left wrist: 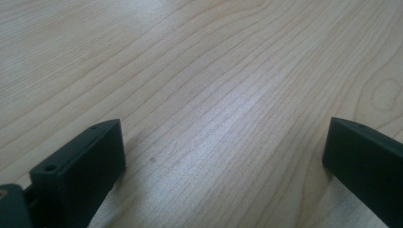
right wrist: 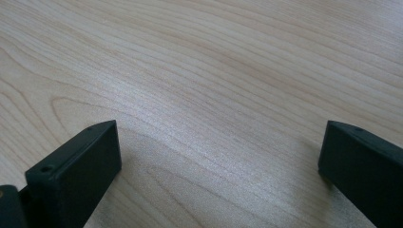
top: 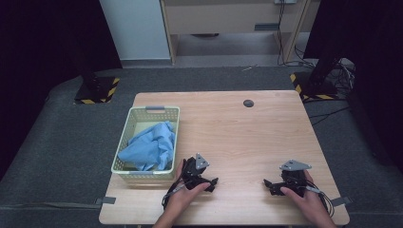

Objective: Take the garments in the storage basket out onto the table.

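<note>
Cloth [top: 151,146]: blue, crumpled, it lay heaped in the basket at the left of the table; I saw it untouched by either gripper.
Table [top: 247,137]: pale wood grain; in both gripper views I saw its bare surface between the jaws.
Basket [top: 124,134]: pale green, slotted walls, grey handle at its far rim; it stood near the table's left edge.
Left gripper [top: 213,182]: I kept it low on the near part of the table, just right of the basket's near corner, jaws pointing right; its jaws stood wide apart with nothing between them [left wrist: 223,156].
Right gripper [top: 267,184]: I kept it at the near right, jaws pointing left toward the other; jaws likewise wide, holding nothing [right wrist: 221,156].
Disc [top: 248,103]: small, dark, round, set in the tabletop near the far edge.
</note>
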Demonstrator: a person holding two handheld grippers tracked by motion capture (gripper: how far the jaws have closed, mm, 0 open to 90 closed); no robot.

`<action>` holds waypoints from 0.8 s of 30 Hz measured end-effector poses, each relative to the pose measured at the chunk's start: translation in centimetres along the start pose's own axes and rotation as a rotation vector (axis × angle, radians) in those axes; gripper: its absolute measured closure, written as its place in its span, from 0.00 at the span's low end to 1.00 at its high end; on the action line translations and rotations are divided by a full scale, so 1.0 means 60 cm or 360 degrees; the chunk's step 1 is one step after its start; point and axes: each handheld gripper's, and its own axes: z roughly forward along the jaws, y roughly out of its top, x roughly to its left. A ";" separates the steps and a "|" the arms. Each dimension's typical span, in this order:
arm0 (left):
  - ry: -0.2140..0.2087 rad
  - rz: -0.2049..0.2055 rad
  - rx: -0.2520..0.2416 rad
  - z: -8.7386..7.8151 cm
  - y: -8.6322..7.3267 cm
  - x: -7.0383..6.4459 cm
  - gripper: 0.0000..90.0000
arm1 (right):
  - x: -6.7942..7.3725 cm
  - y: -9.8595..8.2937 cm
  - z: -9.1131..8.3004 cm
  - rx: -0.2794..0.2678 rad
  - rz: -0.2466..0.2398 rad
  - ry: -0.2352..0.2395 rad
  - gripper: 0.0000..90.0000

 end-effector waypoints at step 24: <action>-0.0069 -0.0016 0.0005 -0.004 0.008 -0.012 0.03 | 0.001 0.000 0.000 0.0000 0.0002 -0.0006 0.01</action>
